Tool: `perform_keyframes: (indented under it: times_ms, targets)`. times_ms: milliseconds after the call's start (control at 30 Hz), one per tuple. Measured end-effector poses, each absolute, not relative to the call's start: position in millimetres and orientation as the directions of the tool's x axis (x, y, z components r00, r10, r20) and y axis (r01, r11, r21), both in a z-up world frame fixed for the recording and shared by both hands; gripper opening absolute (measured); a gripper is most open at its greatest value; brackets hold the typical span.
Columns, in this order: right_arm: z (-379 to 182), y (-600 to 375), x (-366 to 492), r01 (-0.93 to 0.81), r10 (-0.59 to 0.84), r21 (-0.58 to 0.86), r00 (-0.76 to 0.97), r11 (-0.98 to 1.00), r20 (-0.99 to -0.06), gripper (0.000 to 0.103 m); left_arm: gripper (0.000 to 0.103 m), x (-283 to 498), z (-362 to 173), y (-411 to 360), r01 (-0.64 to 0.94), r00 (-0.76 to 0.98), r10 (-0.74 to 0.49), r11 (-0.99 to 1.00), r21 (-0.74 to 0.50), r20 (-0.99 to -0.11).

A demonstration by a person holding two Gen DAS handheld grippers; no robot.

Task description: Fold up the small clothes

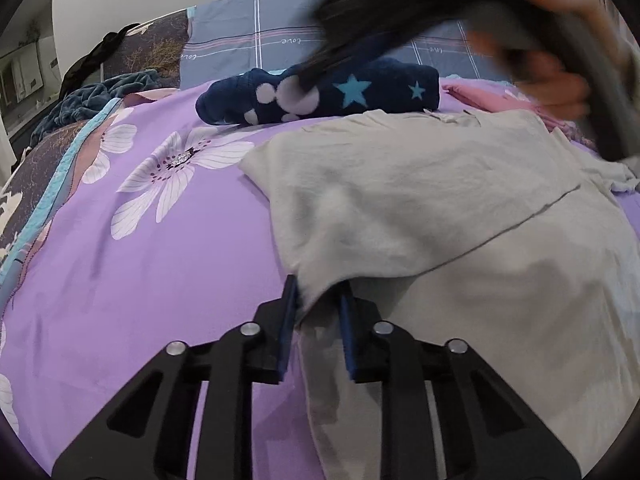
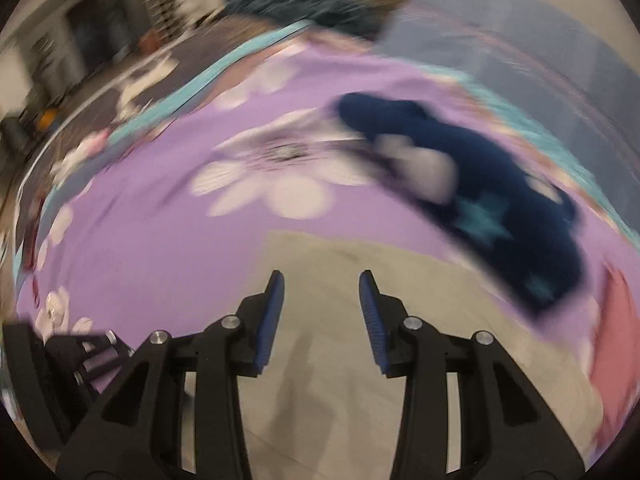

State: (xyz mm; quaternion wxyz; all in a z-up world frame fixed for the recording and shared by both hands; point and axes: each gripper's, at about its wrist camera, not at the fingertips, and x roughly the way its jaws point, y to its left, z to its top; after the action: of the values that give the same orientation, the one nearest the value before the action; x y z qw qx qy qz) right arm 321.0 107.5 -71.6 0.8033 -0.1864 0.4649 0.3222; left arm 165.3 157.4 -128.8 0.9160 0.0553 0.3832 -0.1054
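Observation:
A light grey garment (image 1: 440,208) lies on the purple flowered bedspread (image 1: 132,248), partly folded over itself. My left gripper (image 1: 318,300) is shut on a corner of the garment's folded edge. My right gripper (image 2: 322,292) is open and empty above the grey garment (image 2: 328,360); this view is blurred by motion. In the left wrist view the right gripper and the hand holding it (image 1: 552,80) are a blur at the upper right.
A folded navy garment with stars and pale dots (image 1: 320,96) lies beyond the grey one; it also shows in the right wrist view (image 2: 480,184). A pink cloth (image 1: 484,98) lies at the far right. Grey-blue pillows (image 1: 256,36) and a dark teal blanket (image 1: 100,96) are at the bed's far side.

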Motion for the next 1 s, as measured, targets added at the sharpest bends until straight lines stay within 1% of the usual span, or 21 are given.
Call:
perform_keyframes:
  times_ms: [67,100,167,200,233,267,300,367,433,500,533,567,633,667,700,767,800,867,933,967,1000]
  targets:
    - [-85.2,144.1,318.1,-0.728,0.285,-0.081,0.366,0.681,-0.886,0.044,0.020,166.4,-129.5,162.1,0.232,0.679,-0.167,0.973,-0.007,-0.714]
    - [-96.9,164.1,320.7,-0.750,0.238,-0.131,0.363,0.648,-0.901,0.050,0.020,166.9,-130.0,163.6,0.232,0.677,-0.174,0.972,-0.017,-0.715]
    - [-117.6,179.7,322.7,-0.780,0.180,-0.157,0.327,0.606,-0.928,0.056,0.019,166.1,-129.8,163.4,0.234,0.678,-0.177,0.972,-0.019,-0.714]
    - [-127.3,185.2,324.0,-0.789,0.144,-0.178,0.319,0.587,-0.937,0.052,0.019,165.9,-129.8,163.1,0.234,0.678,-0.175,0.972,-0.017,-0.713]
    - [-138.2,190.9,326.5,-0.793,0.090,-0.230,0.337,0.564,-0.937,0.041,0.019,165.9,-129.9,162.6,0.234,0.678,-0.174,0.972,-0.015,-0.714]
    - [-148.1,195.3,328.5,-0.789,0.037,-0.282,0.360,0.546,-0.932,0.006,0.014,165.5,-129.8,161.7,0.237,0.679,-0.174,0.971,-0.012,-0.713]
    - [-151.9,195.7,331.4,-0.777,0.031,-0.281,0.360,0.563,-0.932,0.005,0.009,164.8,-129.3,160.9,0.239,0.682,-0.173,0.971,-0.007,-0.711]
    - [-143.5,193.5,336.8,-0.744,0.080,-0.243,0.370,0.622,-0.925,0.004,0.005,162.5,-127.4,159.3,0.235,0.693,-0.158,0.972,0.013,-0.704]
    - [-131.2,182.8,352.0,-0.697,0.173,-0.130,0.347,0.706,-0.922,0.003,0.005,160.1,-127.4,155.6,0.239,0.695,-0.135,0.970,0.049,-0.706]
    - [-125.1,171.9,368.0,-0.657,0.293,0.011,0.320,0.754,-0.901,0.000,0.005,157.0,-130.3,148.5,0.246,0.691,-0.085,0.961,0.123,-0.717]
    - [-124.8,166.9,372.9,-0.650,0.354,0.055,0.339,0.758,-0.871,0.000,0.005,155.0,-130.6,146.4,0.249,0.693,-0.072,0.957,0.145,-0.718]
    - [-126.8,162.0,376.3,-0.637,0.367,0.055,0.369,0.769,-0.854,0.000,0.005,152.8,-130.9,143.8,0.255,0.694,-0.054,0.951,0.175,-0.718]
    - [-125.8,152.1,379.5,-0.602,0.367,0.081,0.370,0.795,-0.854,0.004,0.006,149.3,-129.9,144.1,0.261,0.696,-0.044,0.945,0.195,-0.717]
    - [-120.1,137.5,377.6,-0.580,0.385,0.118,0.363,0.806,-0.848,0.008,0.007,147.7,-129.3,145.3,0.262,0.694,-0.042,0.944,0.199,-0.719]
    - [-110.9,117.8,372.1,-0.565,0.417,0.157,0.366,0.810,-0.832,0.009,0.009,145.5,-127.8,146.2,0.264,0.696,-0.035,0.942,0.210,-0.717]
    - [-96.0,84.7,357.3,-0.559,0.440,0.170,0.393,0.811,-0.808,0.009,0.009,141.6,-123.7,148.4,0.268,0.702,-0.037,0.939,0.216,-0.711]
    - [-87.7,56.6,343.1,-0.556,0.442,0.166,0.409,0.815,-0.798,0.012,0.009,140.2,-121.1,149.6,0.270,0.706,-0.045,0.940,0.210,-0.707]
    - [-78.0,4.9,314.5,-0.533,0.449,0.186,0.418,0.825,-0.790,0.014,0.009,132.5,-105.9,158.3,0.285,0.724,-0.115,0.948,0.143,-0.680]
    - [-77.2,-46.3,279.7,-0.499,0.455,0.218,0.421,0.839,-0.785,0.018,0.012,124.0,-85.4,169.8,0.302,0.747,-0.214,0.953,0.035,-0.630]
    - [-81.1,-74.8,261.4,-0.475,0.455,0.236,0.421,0.848,-0.785,0.018,0.017,120.1,-71.6,175.2,0.311,0.761,-0.271,0.950,-0.035,-0.589]
    - [-85.3,-93.5,249.6,-0.452,0.452,0.249,0.425,0.857,-0.785,0.019,0.021,119.7,-64.8,173.8,0.319,0.766,-0.298,0.945,-0.065,-0.570]
